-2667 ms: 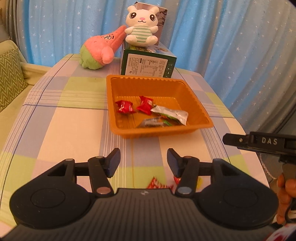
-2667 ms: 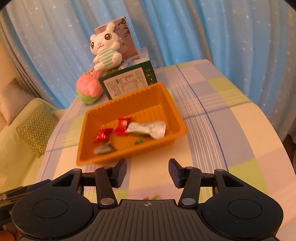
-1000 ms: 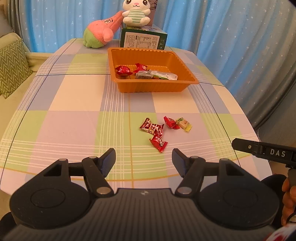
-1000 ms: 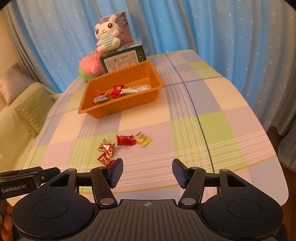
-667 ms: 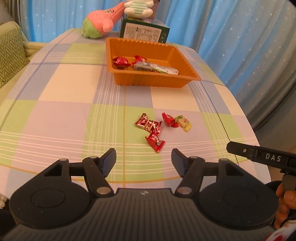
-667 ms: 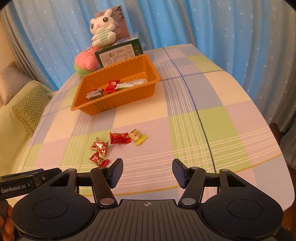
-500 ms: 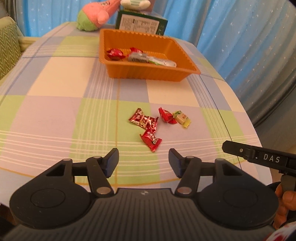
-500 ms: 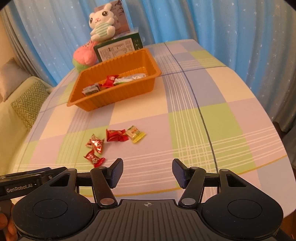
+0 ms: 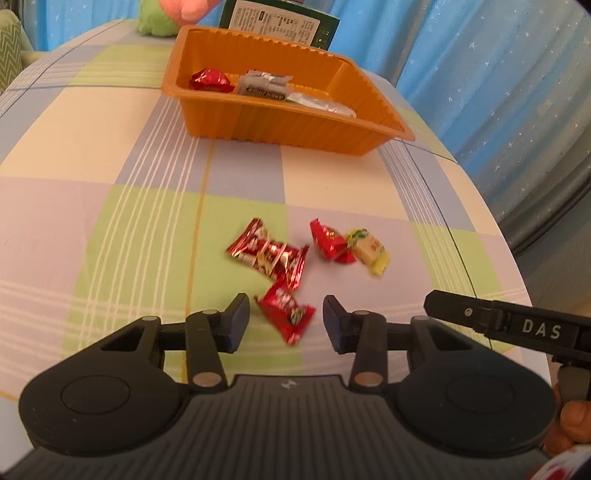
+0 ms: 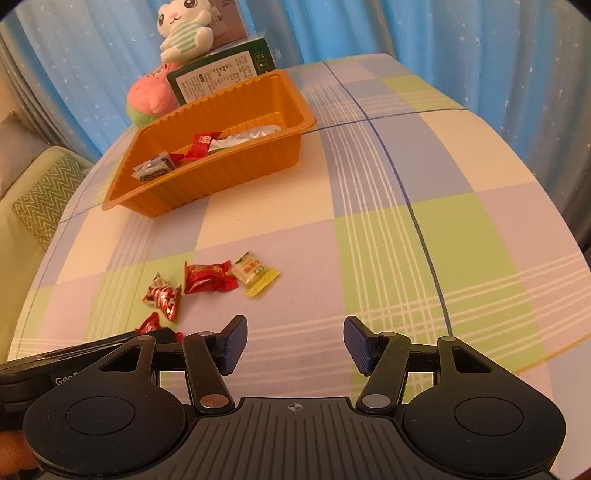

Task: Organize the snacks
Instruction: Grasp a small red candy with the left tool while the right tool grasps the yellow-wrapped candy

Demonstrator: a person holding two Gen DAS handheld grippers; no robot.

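Several wrapped candies lie loose on the checked tablecloth. My left gripper [image 9: 286, 321] is open, its fingers on either side of a small red candy [image 9: 286, 312], close above the cloth. Beyond it lie a red-and-silver candy [image 9: 271, 254], a red candy [image 9: 328, 242] and a yellow candy [image 9: 367, 247]. The orange tray [image 9: 295, 122] further back holds several snacks. My right gripper [image 10: 293, 345] is open and empty, to the right of the candies, with the red candy [image 10: 207, 277] and yellow candy [image 10: 255, 273] ahead and the tray [image 10: 221, 173] beyond.
A green box [image 10: 221, 75], a white plush rabbit [image 10: 184, 29] and a pink plush [image 10: 151, 94] stand behind the tray. Blue curtains hang around the table. The table edge [image 9: 491, 221] curves off at the right. A green sofa [image 10: 33, 199] is at the left.
Both grippers have drawn back from the tray, then moved forward and down toward the loose candies. The left gripper now straddles the nearest red candy. Both stay open.
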